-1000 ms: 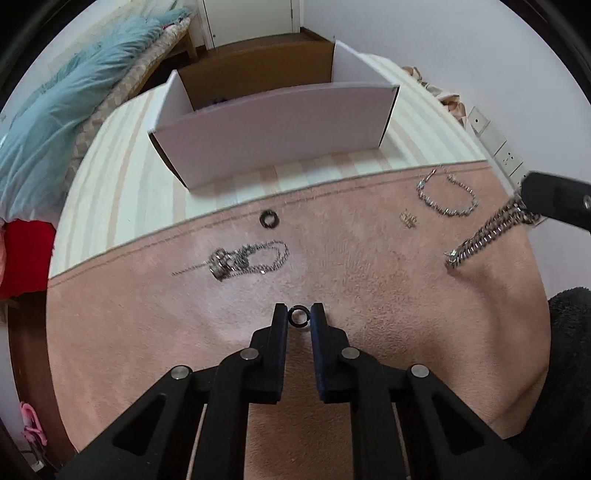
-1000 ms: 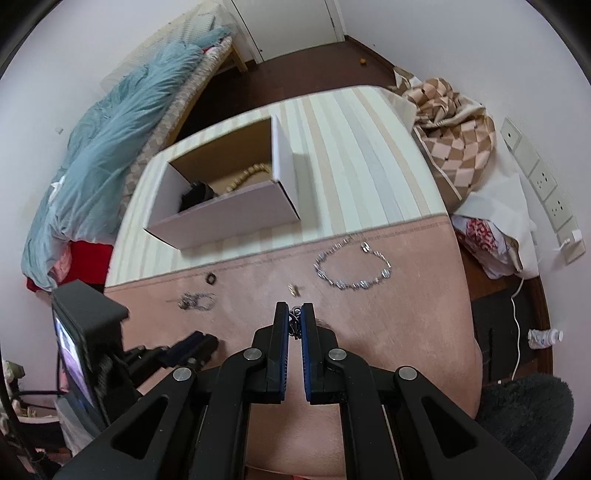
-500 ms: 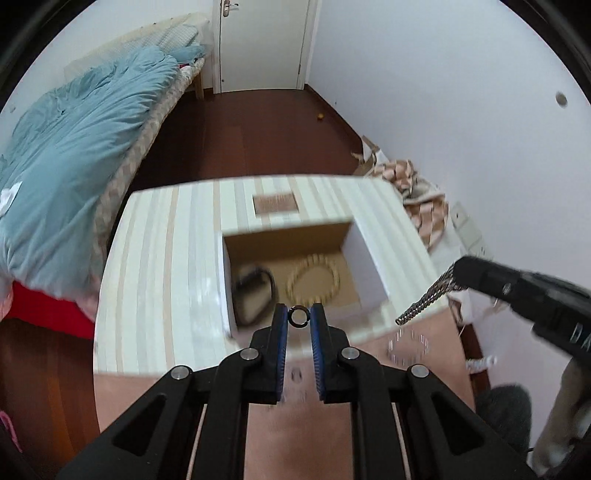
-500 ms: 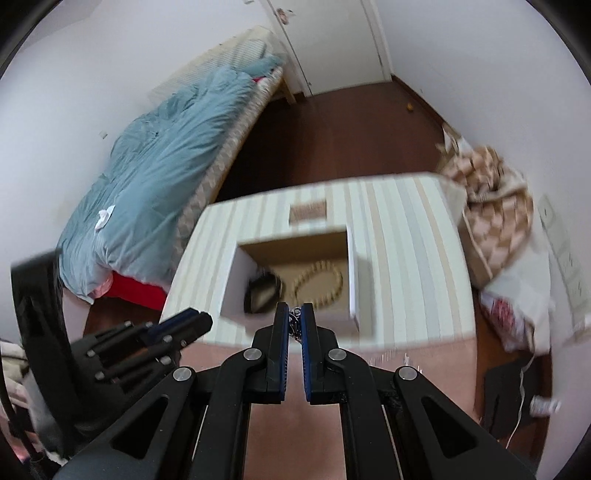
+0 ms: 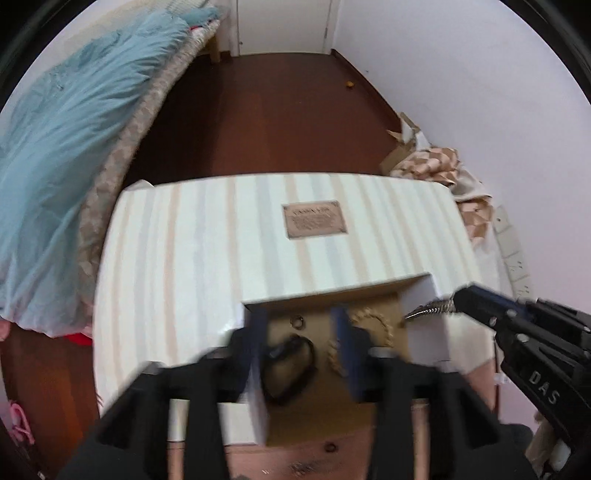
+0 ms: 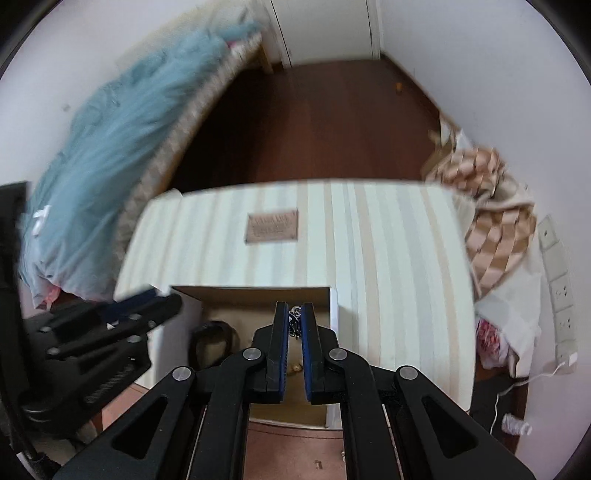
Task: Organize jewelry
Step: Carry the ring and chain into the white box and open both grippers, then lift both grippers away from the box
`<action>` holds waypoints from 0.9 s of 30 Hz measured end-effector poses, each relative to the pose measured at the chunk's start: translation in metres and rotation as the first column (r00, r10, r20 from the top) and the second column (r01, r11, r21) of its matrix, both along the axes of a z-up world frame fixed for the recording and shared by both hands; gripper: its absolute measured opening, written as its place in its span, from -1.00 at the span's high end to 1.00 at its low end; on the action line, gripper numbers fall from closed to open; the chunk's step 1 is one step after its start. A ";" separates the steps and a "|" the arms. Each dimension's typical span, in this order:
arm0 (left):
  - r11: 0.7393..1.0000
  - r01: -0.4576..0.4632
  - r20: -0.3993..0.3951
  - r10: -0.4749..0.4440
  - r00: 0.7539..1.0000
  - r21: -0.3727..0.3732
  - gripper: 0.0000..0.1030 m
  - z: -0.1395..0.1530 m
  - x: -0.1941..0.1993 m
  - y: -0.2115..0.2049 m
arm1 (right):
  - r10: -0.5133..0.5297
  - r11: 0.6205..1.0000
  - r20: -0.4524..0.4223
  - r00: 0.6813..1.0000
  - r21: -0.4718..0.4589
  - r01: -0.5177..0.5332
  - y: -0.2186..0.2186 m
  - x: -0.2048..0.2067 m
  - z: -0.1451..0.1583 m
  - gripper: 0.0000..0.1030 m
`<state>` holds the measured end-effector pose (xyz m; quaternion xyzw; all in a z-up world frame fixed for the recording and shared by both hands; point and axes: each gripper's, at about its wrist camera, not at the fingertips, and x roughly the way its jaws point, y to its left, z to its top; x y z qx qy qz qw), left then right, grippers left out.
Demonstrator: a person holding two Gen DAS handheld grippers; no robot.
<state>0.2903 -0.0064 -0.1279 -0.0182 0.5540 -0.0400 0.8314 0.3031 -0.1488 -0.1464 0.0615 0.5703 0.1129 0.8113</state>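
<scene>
Over the open white cardboard box (image 5: 424, 291), the left gripper (image 5: 299, 332) is hanging spread above a small ring (image 5: 297, 322); the right gripper (image 6: 294, 321) is pinching a silver chain bracelet (image 5: 428, 309) over the box's right wall.

Striped counter (image 5: 207, 266), brown label (image 5: 315, 221) on its top. Bed with blue quilt (image 5: 66, 147) left of counter. Checked cloth (image 6: 495, 221) right; white door (image 6: 325, 29) beyond.
</scene>
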 end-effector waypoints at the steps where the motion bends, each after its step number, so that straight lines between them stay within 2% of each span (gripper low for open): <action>1: 1.000 -0.005 0.009 0.005 1.000 0.007 -0.48 0.001 0.000 0.001 | -0.007 1.000 -0.015 1.000 0.023 0.007 -0.003 0.003 -0.003 0.82; 2: 1.000 -0.007 0.019 0.007 1.000 0.008 -0.61 0.003 0.000 0.003 | -0.010 0.999 -0.015 1.000 0.032 0.010 -0.006 0.003 -0.003 0.65; 3: 1.000 -0.013 0.033 0.013 0.999 0.015 -0.61 0.005 0.000 0.005 | -0.015 0.999 -0.012 1.000 0.031 0.015 -0.008 0.002 -0.003 0.52; 4: 1.000 -0.019 0.037 0.018 0.999 0.020 -0.61 0.006 0.001 0.008 | -0.017 0.999 -0.008 1.000 0.032 0.017 -0.010 0.001 -0.003 0.24; 5: 0.999 -0.030 0.038 0.028 0.999 0.028 -0.71 0.007 0.002 0.011 | -0.015 0.999 -0.004 1.000 0.032 0.015 -0.012 -0.001 -0.002 0.07; 6: 0.998 -0.048 0.040 0.046 0.998 0.041 -0.90 0.007 0.001 0.016 | -0.017 1.000 0.000 1.000 0.021 0.017 -0.013 -0.003 -0.001 0.03; 7: 0.997 -0.059 0.045 0.057 0.997 0.047 -0.97 0.007 0.000 0.019 | -0.020 1.000 0.003 1.000 0.002 0.020 -0.014 -0.006 -0.001 0.01; 9: 0.993 -0.085 0.062 0.080 0.995 0.077 -0.99 0.007 -0.005 0.024 | -0.022 0.999 0.001 1.000 -0.031 0.022 -0.014 -0.012 -0.002 -0.05; 10: 0.991 -0.094 0.072 0.087 0.994 0.091 -0.99 0.006 -0.010 0.026 | -0.021 0.998 0.000 1.000 -0.062 0.021 -0.013 -0.015 -0.004 -0.25; 11: 0.990 -0.102 0.081 0.094 0.992 0.100 -0.99 0.006 -0.015 0.027 | -0.014 0.993 0.004 1.000 -0.115 0.014 -0.010 -0.022 -0.006 -0.57; 13: 0.988 -0.111 0.095 0.101 0.990 0.108 -0.99 0.004 -0.025 0.028 | -0.004 0.983 0.019 1.000 -0.184 0.008 -0.007 -0.034 -0.009 -0.86; 17: 0.984 -0.117 0.104 0.103 0.989 0.134 -1.00 -0.002 -0.049 0.025 | 0.006 0.967 0.016 1.000 -0.256 -0.002 -0.001 -0.056 -0.019 -0.91; 21: 0.984 -0.128 0.099 0.116 0.988 0.127 -1.00 -0.006 -0.073 0.023 | -0.009 0.969 0.021 1.000 -0.247 0.014 -0.002 -0.072 -0.023 -0.94; 27: 0.981 -0.149 0.114 0.135 0.984 0.126 -1.00 0.000 -0.098 0.022 | -0.011 0.971 0.070 0.998 -0.239 0.027 -0.002 -0.089 -0.007 -0.94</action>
